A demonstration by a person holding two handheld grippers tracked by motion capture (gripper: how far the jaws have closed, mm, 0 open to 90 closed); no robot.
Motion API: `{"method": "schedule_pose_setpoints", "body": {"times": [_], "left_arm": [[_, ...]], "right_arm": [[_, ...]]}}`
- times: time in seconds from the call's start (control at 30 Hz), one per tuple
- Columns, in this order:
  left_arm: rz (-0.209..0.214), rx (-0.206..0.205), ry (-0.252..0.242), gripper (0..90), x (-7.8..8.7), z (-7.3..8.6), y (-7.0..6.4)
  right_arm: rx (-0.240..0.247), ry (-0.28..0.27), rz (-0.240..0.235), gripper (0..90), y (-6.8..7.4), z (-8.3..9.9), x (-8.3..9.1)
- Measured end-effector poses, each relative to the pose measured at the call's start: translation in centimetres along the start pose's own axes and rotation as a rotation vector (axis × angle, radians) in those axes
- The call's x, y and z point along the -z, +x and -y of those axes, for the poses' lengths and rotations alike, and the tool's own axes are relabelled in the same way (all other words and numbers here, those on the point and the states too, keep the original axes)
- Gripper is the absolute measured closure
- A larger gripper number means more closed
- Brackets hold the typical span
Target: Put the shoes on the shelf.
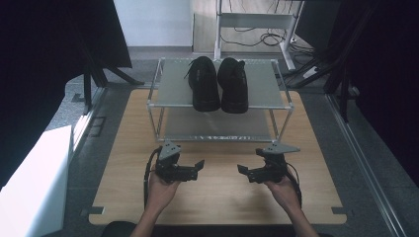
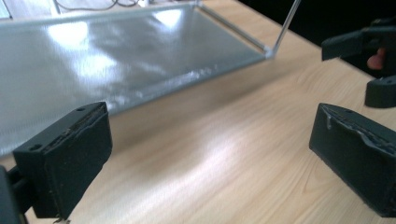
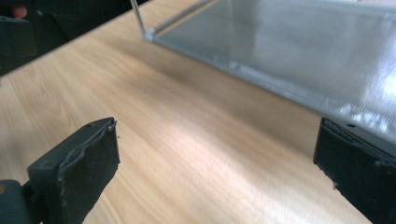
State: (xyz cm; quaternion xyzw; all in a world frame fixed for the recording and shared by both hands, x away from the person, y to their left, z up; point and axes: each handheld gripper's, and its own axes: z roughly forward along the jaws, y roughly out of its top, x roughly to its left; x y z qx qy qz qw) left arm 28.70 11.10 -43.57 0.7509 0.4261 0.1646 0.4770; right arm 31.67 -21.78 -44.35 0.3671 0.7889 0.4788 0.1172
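With both the left tongs (image 1: pixel 199 168) and right tongs (image 1: pixel 243 172) gaping wide and empty near the counter's (image 1: pixel 217 197) front edge, reach each straight up to the black shoes (image 1: pixel 219 84) paired on the shoe rack's (image 1: pixel 170 94) top shelf, gripping at the heel collars.

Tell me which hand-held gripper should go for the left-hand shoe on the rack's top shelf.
Left hand-held gripper, probably: open, empty, nearer the left shoe on the rack.
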Motion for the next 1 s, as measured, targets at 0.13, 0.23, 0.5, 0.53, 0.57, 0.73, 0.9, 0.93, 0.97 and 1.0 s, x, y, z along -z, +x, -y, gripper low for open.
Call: {"method": "schedule_pose_setpoints", "body": {"times": [0.13, 0.23, 0.5, 0.53, 0.57, 0.73, 0.9, 0.93, 0.97, 1.0], "left_arm": [[-0.021, -0.021, 0.041, 0.0, -0.2, 2.0, -0.1], [-0.037, -0.036, 0.07, 0.0, -0.5, 3.2, -0.2], [-0.063, -0.086, 0.184, 0.0, -1.8, 6.4, -0.6], [-0.067, -0.095, 0.2, 0.0, -2.0, 6.7, -0.7], [-0.073, -0.099, 0.213, 0.0, -2.2, 7.0, -0.7], [-0.096, -0.139, 0.28, 0.0, -2.9, 7.9, -0.8], [-0.1, -0.143, 0.301, 0.0, -3.3, 8.1, -0.8], [-0.099, -0.145, 0.308, 0.0, -3.4, 8.1, -0.8], [-0.099, -0.146, 0.311, 0.0, -3.4, 8.1, -0.9], [-0.099, -0.146, 0.308, 0.0, -3.4, 8.1, -0.9]], "right_arm": [[0.004, 0.023, 0.008, 0.2, 0.2, 1.3, -0.1], [0.011, 0.049, 0.019, 0.3, 0.4, 2.2, -0.3], [0.058, 0.152, 0.064, 0.3, 0.7, 4.8, -1.3], [0.067, 0.163, 0.071, 0.3, 0.7, 5.1, -1.4], [0.076, 0.173, 0.079, 0.1, 0.7, 5.4, -1.6], [0.115, 0.218, 0.105, 0.0, 0.6, 6.4, -2.1], [0.13, 0.246, 0.107, 0.0, 0.4, 6.9, -2.5], [0.126, 0.25, 0.106, 0.0, 0.4, 7.0, -2.5], [0.123, 0.254, 0.104, 0.0, 0.3, 7.0, -2.6], [0.119, 0.254, 0.104, 0.0, 0.3, 7.1, -2.6]]}}
